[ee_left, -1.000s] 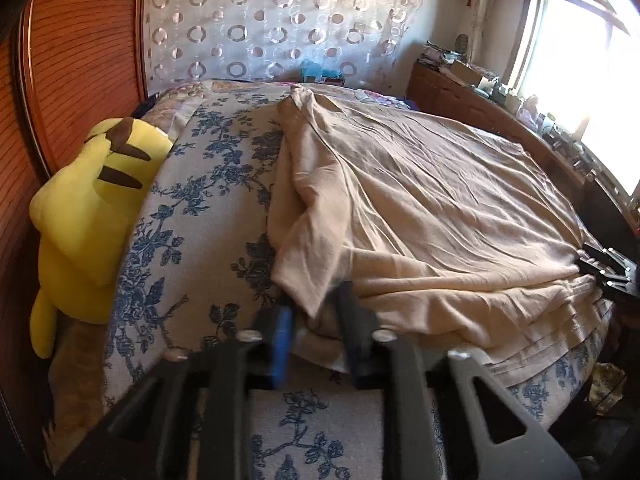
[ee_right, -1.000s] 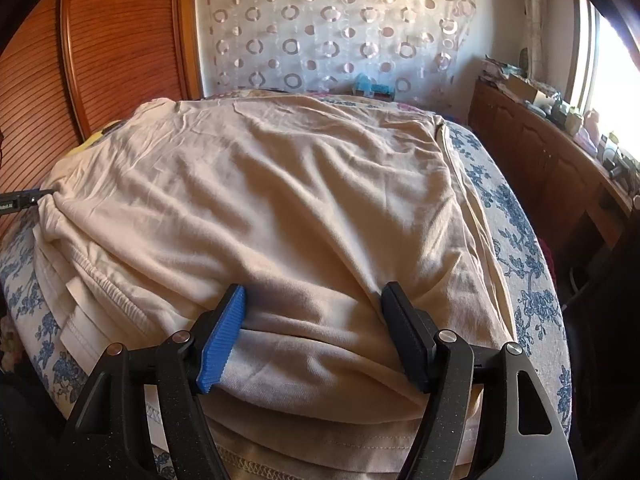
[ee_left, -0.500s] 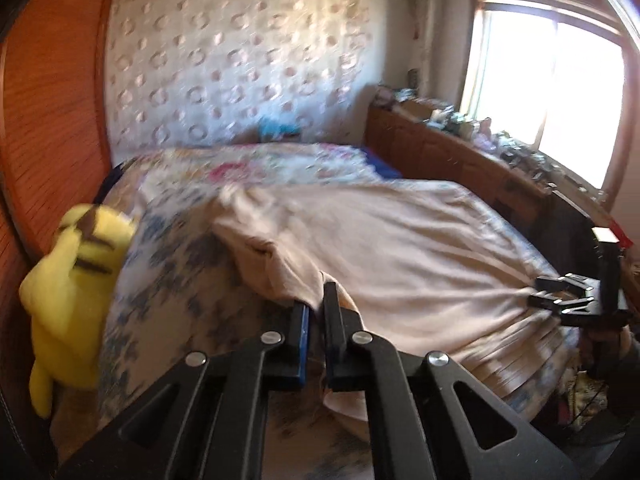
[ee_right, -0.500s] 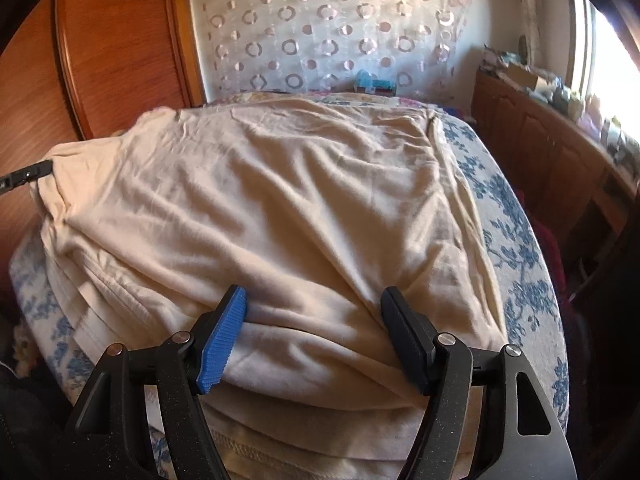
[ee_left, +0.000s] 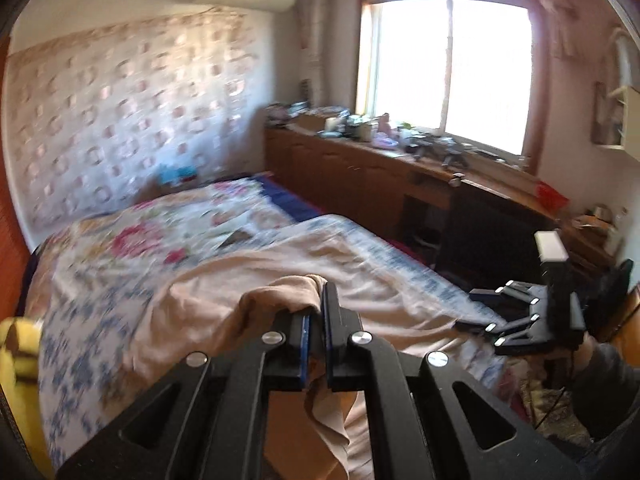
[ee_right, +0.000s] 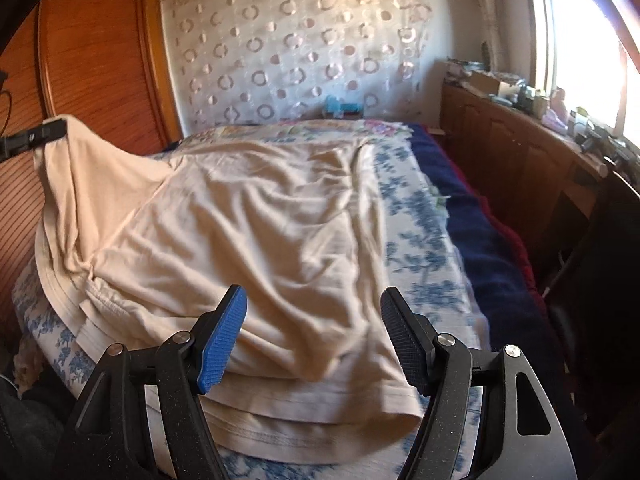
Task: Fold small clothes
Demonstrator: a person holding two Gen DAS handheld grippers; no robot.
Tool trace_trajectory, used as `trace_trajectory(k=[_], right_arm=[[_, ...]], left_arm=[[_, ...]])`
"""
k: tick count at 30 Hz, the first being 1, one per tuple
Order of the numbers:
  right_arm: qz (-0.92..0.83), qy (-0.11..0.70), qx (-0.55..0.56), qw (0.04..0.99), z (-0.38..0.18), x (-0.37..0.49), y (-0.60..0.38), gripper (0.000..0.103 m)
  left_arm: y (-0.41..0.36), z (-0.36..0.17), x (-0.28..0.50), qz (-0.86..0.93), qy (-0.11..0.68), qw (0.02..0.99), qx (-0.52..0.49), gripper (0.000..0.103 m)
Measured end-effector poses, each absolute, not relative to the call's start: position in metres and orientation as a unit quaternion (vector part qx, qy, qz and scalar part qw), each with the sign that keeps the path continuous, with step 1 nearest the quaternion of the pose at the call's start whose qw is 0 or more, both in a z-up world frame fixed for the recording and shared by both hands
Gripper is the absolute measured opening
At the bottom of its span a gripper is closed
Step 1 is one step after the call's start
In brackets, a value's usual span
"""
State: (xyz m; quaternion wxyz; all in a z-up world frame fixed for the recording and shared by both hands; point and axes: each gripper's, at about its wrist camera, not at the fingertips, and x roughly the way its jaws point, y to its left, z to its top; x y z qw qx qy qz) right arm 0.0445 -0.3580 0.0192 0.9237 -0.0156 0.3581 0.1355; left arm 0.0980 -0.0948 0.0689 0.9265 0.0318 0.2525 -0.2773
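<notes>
Two grippers are at work on one beige shirt (ee_right: 256, 232), which lies spread over the bed (ee_right: 416, 208), and I place everything by that shirt. At its left edge my left gripper (ee_left: 316, 324) has its jaws clamped tight on a pinch of the fabric, lifted clear of the bed so the cloth hangs from it in a slack sheet; I judge I hold it raised to carry that side across for a fold. The shirt is thin, soft knit, creased all over, with stitched hems stacked in layers at its near edge. Over that near edge hovers my right gripper (ee_right: 312, 328), jaws standing wide with ribbed pads (ee_right: 224, 340), holding nothing. Right of the shirt the bed's blue-flowered cover shows bare.
</notes>
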Motion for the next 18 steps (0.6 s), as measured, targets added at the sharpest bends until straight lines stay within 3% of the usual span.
trace_trajectory(k=[8, 18], right_arm=[[0.119, 0.347, -0.001, 0.930, 0.031, 0.037, -0.382, 0.071], [0.113, 0.355, 0.003, 0.928, 0.025, 0.038, -0.390, 0.071]], left_arm=[[-0.161, 0.085, 0.106, -0.307, 0.262, 0.913, 0.058, 0.003], [-0.159, 0.046, 0.116, -0.303, 0.335, 0.890, 0.066, 0.023]])
